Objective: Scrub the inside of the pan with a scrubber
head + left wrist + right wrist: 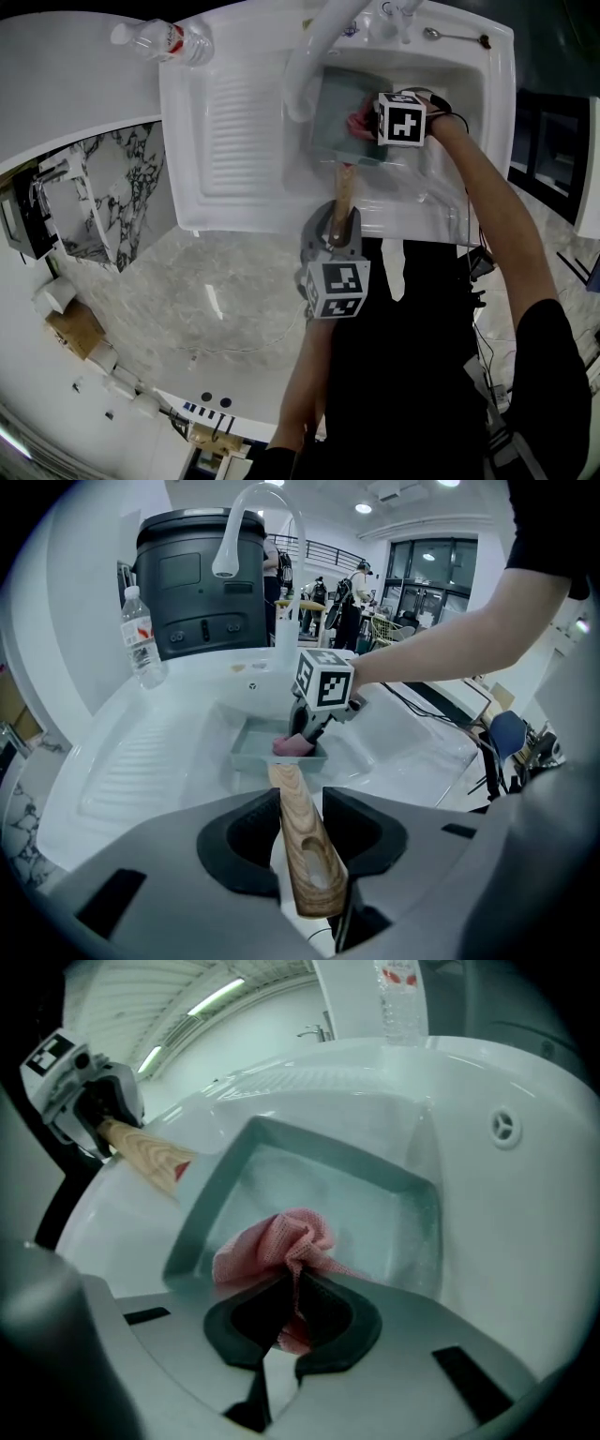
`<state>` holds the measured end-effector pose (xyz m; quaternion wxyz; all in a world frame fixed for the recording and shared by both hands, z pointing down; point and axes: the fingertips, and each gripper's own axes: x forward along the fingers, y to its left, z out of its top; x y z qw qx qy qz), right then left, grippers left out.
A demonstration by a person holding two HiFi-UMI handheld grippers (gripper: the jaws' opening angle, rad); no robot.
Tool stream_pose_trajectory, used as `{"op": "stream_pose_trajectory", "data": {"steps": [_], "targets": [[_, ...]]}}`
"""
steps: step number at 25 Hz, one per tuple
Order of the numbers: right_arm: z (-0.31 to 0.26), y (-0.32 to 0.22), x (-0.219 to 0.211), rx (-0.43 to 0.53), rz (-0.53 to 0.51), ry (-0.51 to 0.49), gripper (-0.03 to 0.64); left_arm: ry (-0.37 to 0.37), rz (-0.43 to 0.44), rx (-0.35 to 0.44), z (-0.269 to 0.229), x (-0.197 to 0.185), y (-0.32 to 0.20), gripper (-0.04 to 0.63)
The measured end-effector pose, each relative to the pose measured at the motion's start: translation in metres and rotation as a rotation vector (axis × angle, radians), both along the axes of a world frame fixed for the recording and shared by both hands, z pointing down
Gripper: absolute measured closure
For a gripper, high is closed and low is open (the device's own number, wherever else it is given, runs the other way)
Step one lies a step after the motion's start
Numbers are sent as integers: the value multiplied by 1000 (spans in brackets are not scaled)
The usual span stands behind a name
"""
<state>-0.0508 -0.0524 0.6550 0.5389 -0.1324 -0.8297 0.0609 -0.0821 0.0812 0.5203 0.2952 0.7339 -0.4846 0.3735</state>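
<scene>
Pan: a square grey-green metal pan (330,112) with a long pale wooden handle (302,841). It sits in the basin of the white moulded sink (455,89), just below the curved white faucet (319,42).
Scrubber: a bunched pink mesh cloth (277,1241), inside the pan, low over the floor at the corner nearest the handle. Whether it is pressing on the metal I cannot tell.
Right tool (291,1312): jaws are pinched shut on the pink cloth, whose tail hangs down between them.
Left tool (302,825): jaws are clamped on the wooden handle from both sides, outside the basin at the sink's front rim, bracing the pan.
Key relation: the pan's long axis runs from the person toward the faucet, with the handle end nearest the person. The open floor lies ahead of and below the right tool, toward the far walls. The right tool is the nearer one to the inside.
Judged step: scrubbing looks to be under way. Strokes would likely sweep away from the handle corner across the floor.
Risk: the pan may twist about its handle.
</scene>
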Motion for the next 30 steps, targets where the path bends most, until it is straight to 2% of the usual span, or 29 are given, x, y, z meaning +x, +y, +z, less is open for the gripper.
{"op": "stream_pose_trajectory", "data": {"steps": [3, 9, 14, 17, 21, 30], "targets": [[-9, 24, -2, -98, -67, -27, 578, -3, 0, -1, 1, 1, 0, 436], [-22, 55, -2, -278, -126, -17, 578, -9, 0, -4, 1, 1, 0, 437], [-25, 57, -2, -275, -186, 25, 578, -1, -1, -5, 1, 0, 0, 437], [-15, 41, 1, -208, -162, 78, 578, 0, -4, -8, 1, -1, 0, 437], [9, -4, 12, -28, -65, 159, 578, -2, -7, -8, 1, -2, 0, 437], [39, -64, 20, 261, 91, 242, 578, -13, -6, -10, 2, -4, 0, 437]]}}
